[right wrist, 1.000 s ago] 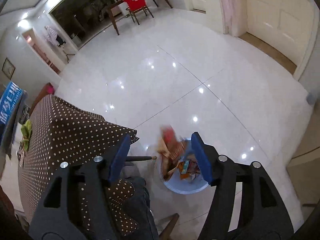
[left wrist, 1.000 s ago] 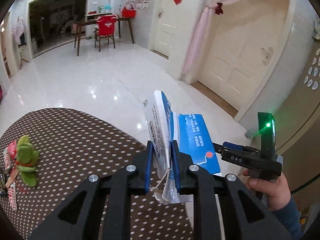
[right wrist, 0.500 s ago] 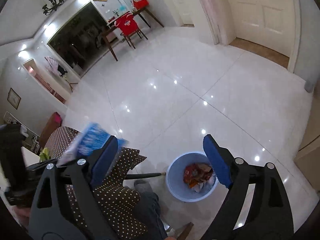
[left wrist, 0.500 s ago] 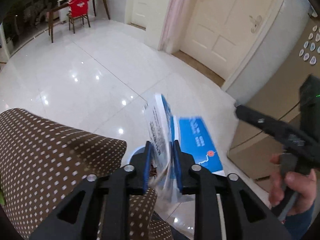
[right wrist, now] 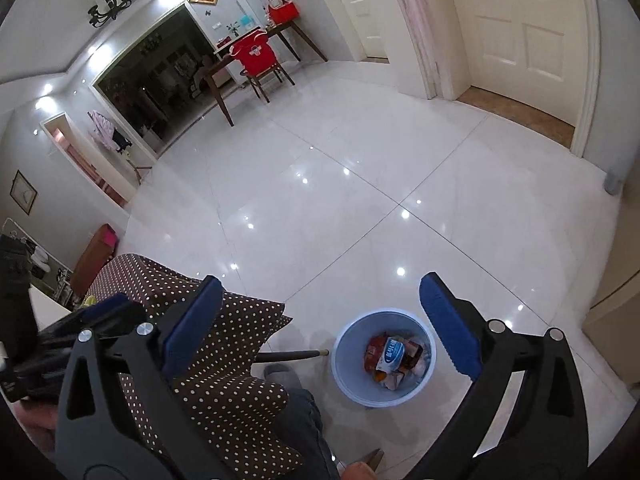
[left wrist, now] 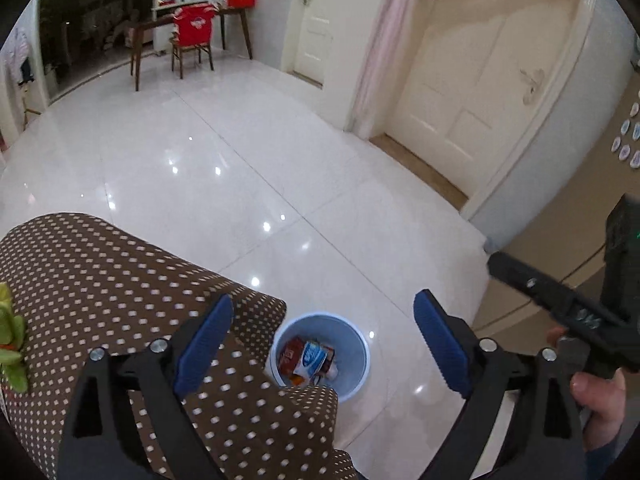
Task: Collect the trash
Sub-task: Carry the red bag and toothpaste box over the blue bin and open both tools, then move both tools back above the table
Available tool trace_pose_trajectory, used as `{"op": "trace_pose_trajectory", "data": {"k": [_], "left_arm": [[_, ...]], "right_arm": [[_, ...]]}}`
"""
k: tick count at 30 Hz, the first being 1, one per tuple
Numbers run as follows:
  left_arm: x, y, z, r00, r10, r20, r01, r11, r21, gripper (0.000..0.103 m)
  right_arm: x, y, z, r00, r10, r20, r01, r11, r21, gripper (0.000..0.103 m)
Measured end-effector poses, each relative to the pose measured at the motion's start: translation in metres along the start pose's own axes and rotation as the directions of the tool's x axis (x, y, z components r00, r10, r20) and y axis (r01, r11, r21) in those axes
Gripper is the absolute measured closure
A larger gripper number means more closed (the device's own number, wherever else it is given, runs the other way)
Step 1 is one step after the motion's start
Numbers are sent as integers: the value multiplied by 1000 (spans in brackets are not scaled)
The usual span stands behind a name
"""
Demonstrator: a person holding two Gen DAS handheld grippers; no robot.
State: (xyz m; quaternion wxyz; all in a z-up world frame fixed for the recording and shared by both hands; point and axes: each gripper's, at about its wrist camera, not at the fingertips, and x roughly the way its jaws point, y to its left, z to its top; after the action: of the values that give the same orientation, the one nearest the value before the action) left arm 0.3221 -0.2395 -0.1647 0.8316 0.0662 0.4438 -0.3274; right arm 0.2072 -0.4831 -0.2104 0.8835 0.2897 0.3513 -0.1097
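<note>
A light blue waste bin (left wrist: 352, 376) stands on the white floor beside the table corner. The blue-and-white packet (left wrist: 311, 358) lies inside it on top of red and orange wrappers. My left gripper (left wrist: 322, 344) is open and empty, high above the bin. My right gripper (right wrist: 320, 326) is open and empty too, above the floor just left of the bin (right wrist: 348, 384); the packet (right wrist: 394, 354) shows inside. The right gripper's black body (left wrist: 568, 312) shows at the right of the left wrist view.
The table with a brown polka-dot cloth (left wrist: 100, 280) fills the lower left; a green soft toy (left wrist: 10, 344) lies at its left edge. A thin rod (right wrist: 292, 356) sticks out from under the cloth. A leg in jeans (right wrist: 304, 420) is next to the bin.
My left gripper moved over the bin, opened and let go of the blue-and-white packet, which now lies in the bin. The right gripper stayed open and lifted back a little.
</note>
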Motion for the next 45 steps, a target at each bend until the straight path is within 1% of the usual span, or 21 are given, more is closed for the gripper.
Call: {"op": "trace_pose_trajectory", "data": {"k": [5,12,17,20,24,27,31,34,38,39,42,43,45], "left_arm": [[-30,6,-2,998,15,65,-14,1000,-21,12],[-65,18,-9,992,20,127,-14,999,-43,11],[-90,31,-14,984,37,174,-26,998,-64,11],[-108,42,-19,977,58,206,-43,996,-76,10],[-131,59,-30,966,90,243,-67,993,-101,10],[-148,72,-37,954,129,270,-99,988,-121,10],[-173,99,-53,936,190,298,-143,975,-173,10],[-191,125,-67,917,244,316,-180,959,-219,10],[-209,165,-86,898,320,302,-232,927,-295,10],[-214,179,-93,890,351,291,-255,912,-321,10],[-225,210,-110,875,407,263,-292,876,-384,10],[-229,224,-117,868,430,251,-306,858,-412,10],[-234,243,-126,857,462,229,-328,832,-447,10]], "right_arm": [[-3,17,1,1000,14,0,-14,999,-35,6],[-9,44,2,1000,25,9,-24,996,-82,6],[-15,73,0,999,38,15,-36,992,-122,6],[-17,91,-2,999,50,15,-47,987,-152,6],[-20,125,-5,997,74,12,-70,979,-192,6],[-20,149,-8,995,102,6,-97,968,-231,6],[-19,188,-13,991,136,-14,-135,946,-294,6],[-15,218,-19,987,155,-33,-156,925,-345,6],[-8,260,-28,981,183,-63,-193,893,-406,6],[-5,269,-30,979,190,-72,-202,885,-419,6],[9,299,-42,973,200,-110,-229,860,-456,6],[16,313,-46,970,205,-130,-242,847,-474,6],[27,330,-53,966,208,-155,-258,830,-494,6]]}}
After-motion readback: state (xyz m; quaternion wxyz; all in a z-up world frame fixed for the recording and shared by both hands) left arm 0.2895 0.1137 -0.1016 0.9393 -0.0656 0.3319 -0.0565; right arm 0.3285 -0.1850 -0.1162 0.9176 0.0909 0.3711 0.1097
